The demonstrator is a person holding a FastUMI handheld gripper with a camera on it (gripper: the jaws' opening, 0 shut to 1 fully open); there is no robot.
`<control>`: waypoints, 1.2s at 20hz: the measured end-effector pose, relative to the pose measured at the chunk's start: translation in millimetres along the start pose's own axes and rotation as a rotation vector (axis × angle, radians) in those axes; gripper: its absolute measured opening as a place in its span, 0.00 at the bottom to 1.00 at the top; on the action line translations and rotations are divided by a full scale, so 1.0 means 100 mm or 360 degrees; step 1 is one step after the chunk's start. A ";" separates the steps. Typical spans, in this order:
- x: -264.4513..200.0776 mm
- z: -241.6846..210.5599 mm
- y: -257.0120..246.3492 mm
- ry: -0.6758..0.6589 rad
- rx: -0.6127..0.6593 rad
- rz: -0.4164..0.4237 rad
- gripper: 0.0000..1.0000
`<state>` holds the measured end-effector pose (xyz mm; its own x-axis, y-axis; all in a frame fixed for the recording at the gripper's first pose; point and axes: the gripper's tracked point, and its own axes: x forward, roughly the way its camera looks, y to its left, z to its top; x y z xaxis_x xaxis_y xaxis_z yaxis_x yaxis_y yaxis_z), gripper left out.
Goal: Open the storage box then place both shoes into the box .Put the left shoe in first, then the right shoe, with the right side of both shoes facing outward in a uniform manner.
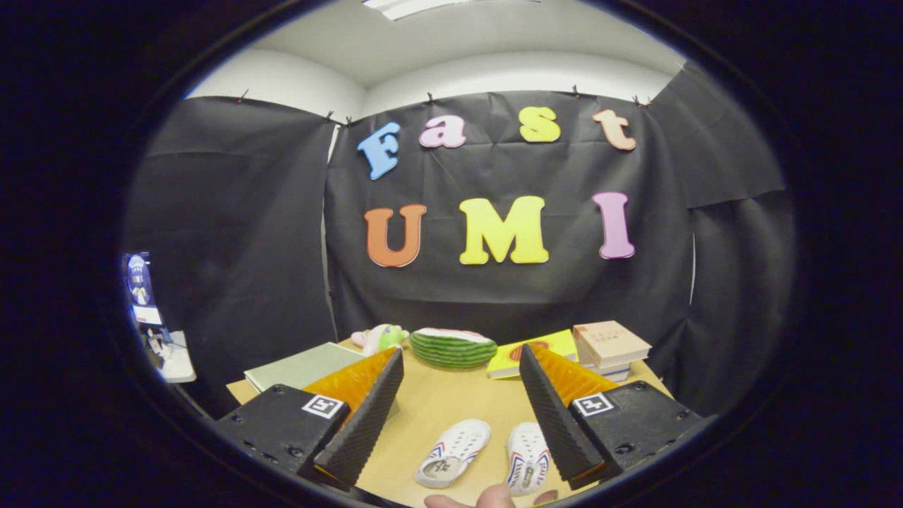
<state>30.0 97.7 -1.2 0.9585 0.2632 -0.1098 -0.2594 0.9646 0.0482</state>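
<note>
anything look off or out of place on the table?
Nothing damaged or spilled. The two shoes lie apart and splayed, not parallel, between the open tool's fingers. A fingertip pokes in just below them. A watermelon-slice toy sits among the books at the back.

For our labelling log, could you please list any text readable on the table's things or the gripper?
No text can be read.
Stacked books: cover print too small.
Yellow book: cover blurred.
Shoes, between the open gripper fingers: insole print blurred.
Gripper markers: black-and-white patterns, no words.
</note>
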 end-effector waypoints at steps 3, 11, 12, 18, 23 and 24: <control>0.12 -0.07 0.33 0.0081 0.0139 0.0146 1.00; 0.37 -0.51 0.98 0.0406 0.0415 0.0547 1.00; 0.42 -0.60 1.05 0.0454 0.0430 0.0573 1.00; 0.75 -1.28 1.52 0.0738 0.0612 0.0703 1.00; 0.96 -1.66 1.67 0.0891 0.0818 0.0708 0.99; 0.99 -1.70 1.69 0.0905 0.0859 0.0709 0.99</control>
<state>61.0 289.3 -172.5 0.5418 0.7178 -0.4372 -0.3643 0.6694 0.6475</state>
